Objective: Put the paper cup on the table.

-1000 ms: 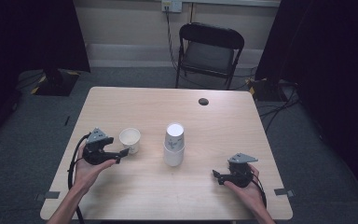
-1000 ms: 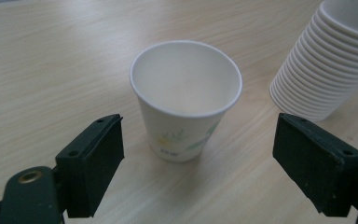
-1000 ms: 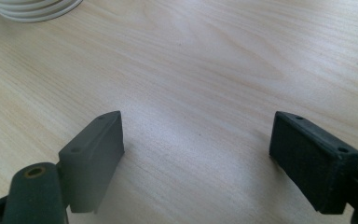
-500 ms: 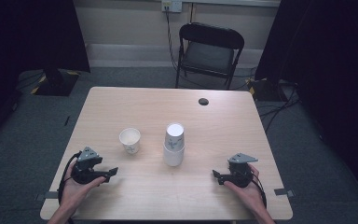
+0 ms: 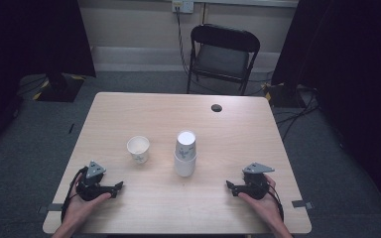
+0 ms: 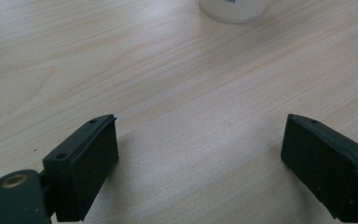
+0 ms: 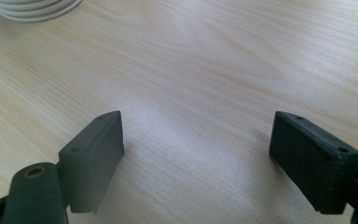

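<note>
A single white paper cup (image 5: 138, 148) stands upright, mouth up, left of the table's middle. Next to it on the right is a stack of upturned white cups (image 5: 185, 154); its ribbed rims (image 7: 35, 9) show in the right gripper view. My left gripper (image 5: 118, 186) rests low near the front left, apart from the single cup. Its jaws have just been opening and stand open (image 6: 200, 121) over bare wood. A white cup base with blue print (image 6: 233, 8) sits ahead of them; I cannot tell which cup. My right gripper (image 5: 229, 186) lies at the front right, open (image 7: 198, 116) and holding nothing.
The pale wooden table (image 5: 188, 208) has a dark round cable hole (image 5: 217, 107) near its far edge. A black folding chair (image 5: 223, 54) stands behind the table. Cables trail on the floor at the right.
My left hand has drawn back from beside the single cup toward the front left and sunk to the table. The cup stays where it was. The right hand has kept still.
</note>
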